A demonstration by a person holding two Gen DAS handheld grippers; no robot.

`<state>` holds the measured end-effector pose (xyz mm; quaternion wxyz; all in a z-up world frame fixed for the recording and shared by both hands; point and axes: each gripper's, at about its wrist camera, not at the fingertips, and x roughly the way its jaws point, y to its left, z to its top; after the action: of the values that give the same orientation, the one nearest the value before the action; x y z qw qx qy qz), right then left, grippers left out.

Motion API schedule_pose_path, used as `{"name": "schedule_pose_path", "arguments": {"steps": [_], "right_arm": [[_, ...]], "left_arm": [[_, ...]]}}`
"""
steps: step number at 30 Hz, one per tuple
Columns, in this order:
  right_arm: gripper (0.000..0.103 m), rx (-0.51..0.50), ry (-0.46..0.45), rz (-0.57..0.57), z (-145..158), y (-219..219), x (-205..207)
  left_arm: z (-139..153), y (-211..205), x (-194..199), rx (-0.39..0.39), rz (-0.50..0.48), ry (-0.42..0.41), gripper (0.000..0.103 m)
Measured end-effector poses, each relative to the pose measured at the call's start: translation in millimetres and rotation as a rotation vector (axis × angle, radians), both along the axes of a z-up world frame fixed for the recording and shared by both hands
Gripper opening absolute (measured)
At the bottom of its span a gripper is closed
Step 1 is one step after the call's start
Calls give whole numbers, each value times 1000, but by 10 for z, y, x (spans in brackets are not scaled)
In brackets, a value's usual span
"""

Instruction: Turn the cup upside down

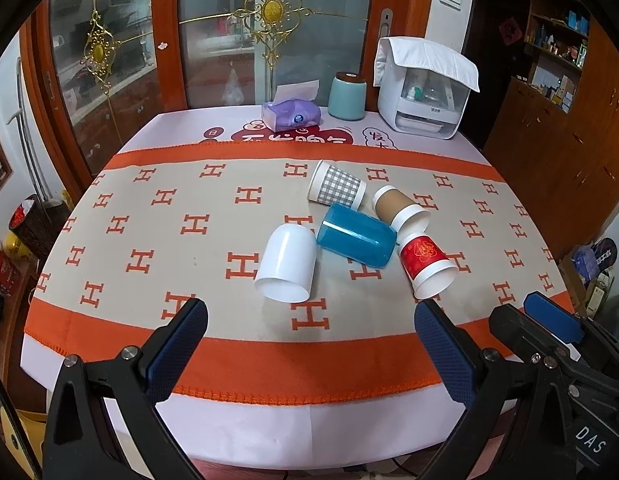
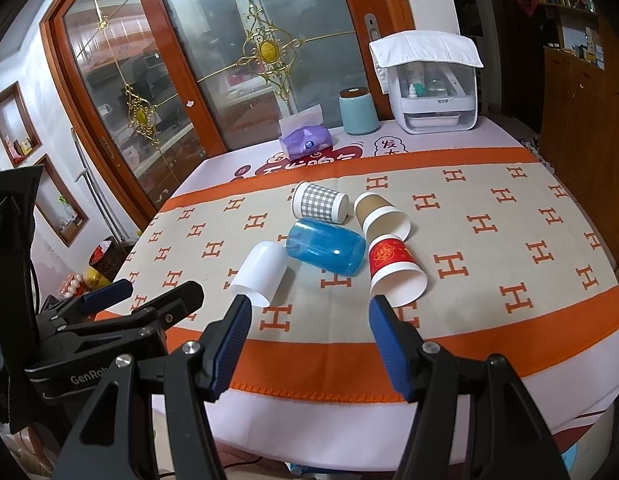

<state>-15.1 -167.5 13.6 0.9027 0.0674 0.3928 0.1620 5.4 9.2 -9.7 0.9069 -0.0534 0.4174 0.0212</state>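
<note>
Where cups [image 1: 351, 222] cluster, seemingly open cloth [image 1: 149, 240] leftward.

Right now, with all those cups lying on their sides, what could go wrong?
1. The round white plastic cup and translucent blue plastic cup lie touching; lifting one could roll the other.
2. The red paper cup and brown paper cup look thin; squeezing may crush them.
3. Both open grippers, left gripper and right gripper, are close together and might collide.

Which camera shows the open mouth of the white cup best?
The left wrist view: the white cup lies with its whole mouth facing the lens. In the right wrist view the cup is side-on and a finger hides part of the rim.
</note>
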Motion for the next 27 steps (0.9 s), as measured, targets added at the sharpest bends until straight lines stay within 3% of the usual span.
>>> {"name": "schedule_pose_path", "arguments": {"steps": [18, 23, 27], "right_arm": [[61, -18, 1, 4, -45, -32, 70], [61, -30, 5, 11, -14, -38, 187], [61, -29, 5, 20, 41, -39, 317]], "left_arm": [[31, -59, 102, 71, -19, 12, 102], [118, 45, 209, 28, -44, 3, 102], [162, 80, 320, 58, -49, 2, 102]]}}
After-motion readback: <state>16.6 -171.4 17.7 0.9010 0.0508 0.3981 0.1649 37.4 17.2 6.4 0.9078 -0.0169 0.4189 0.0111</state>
